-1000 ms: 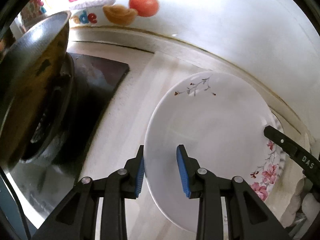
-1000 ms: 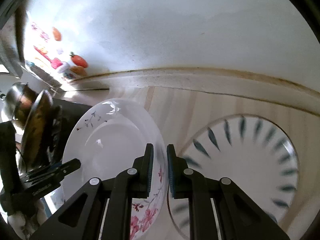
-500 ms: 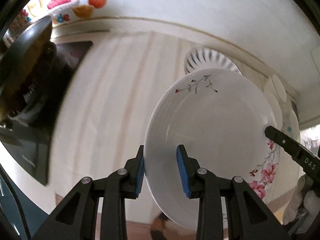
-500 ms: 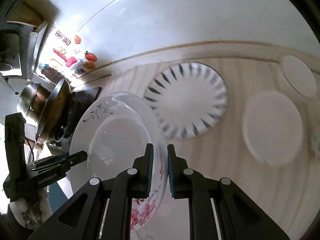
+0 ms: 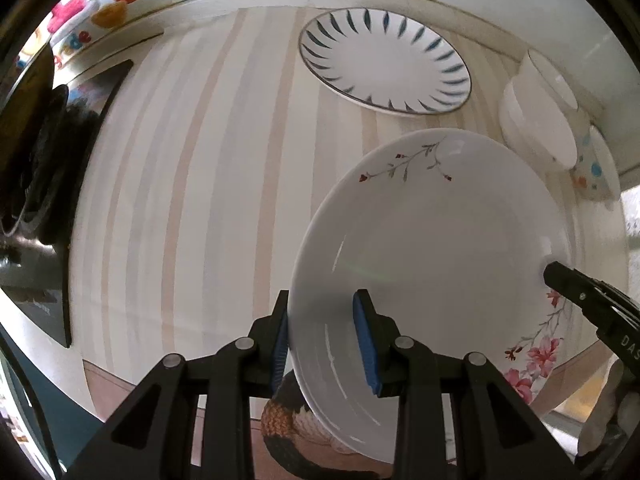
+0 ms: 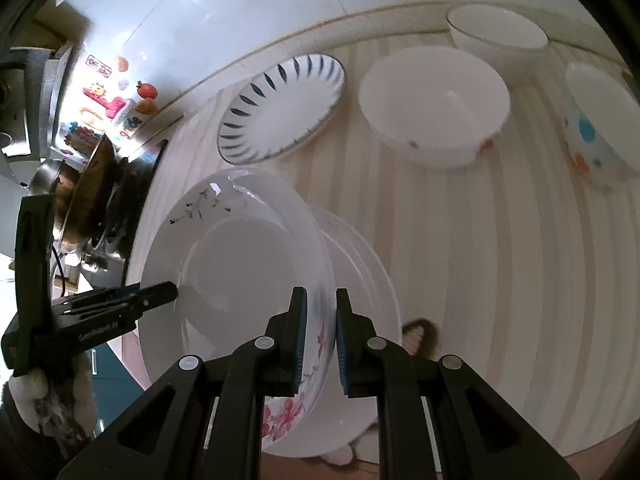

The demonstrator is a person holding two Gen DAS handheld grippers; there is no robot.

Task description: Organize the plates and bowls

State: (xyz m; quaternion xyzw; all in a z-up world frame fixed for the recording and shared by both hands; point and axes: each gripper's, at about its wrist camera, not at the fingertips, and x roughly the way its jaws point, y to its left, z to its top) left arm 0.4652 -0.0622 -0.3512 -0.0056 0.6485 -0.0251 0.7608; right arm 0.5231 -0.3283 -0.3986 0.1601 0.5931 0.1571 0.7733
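A white deep plate with pink flowers point(image 5: 440, 264) point(image 6: 240, 272) is held above the striped counter by both grippers. My left gripper point(image 5: 322, 338) is shut on its near rim. My right gripper point(image 6: 320, 338) is shut on the opposite rim, by the pink flowers. A plate with blue dashes point(image 5: 384, 60) point(image 6: 280, 106) lies flat on the counter at the back. A white bowl point(image 6: 436, 108), a second white bowl point(image 6: 496, 32) behind it and a dotted bowl point(image 6: 600, 124) stand to the right.
A stove with a dark wok point(image 6: 92, 196) is at the left, with a black glass hob point(image 5: 60, 184). A white tiled wall with stickers point(image 6: 116, 108) runs along the back. The counter's front edge point(image 5: 132, 376) is close below.
Both grippers have lifted the flowered plate up and back from the counter. The view has widened, and the blue-dash plate and the bowls have come into sight.
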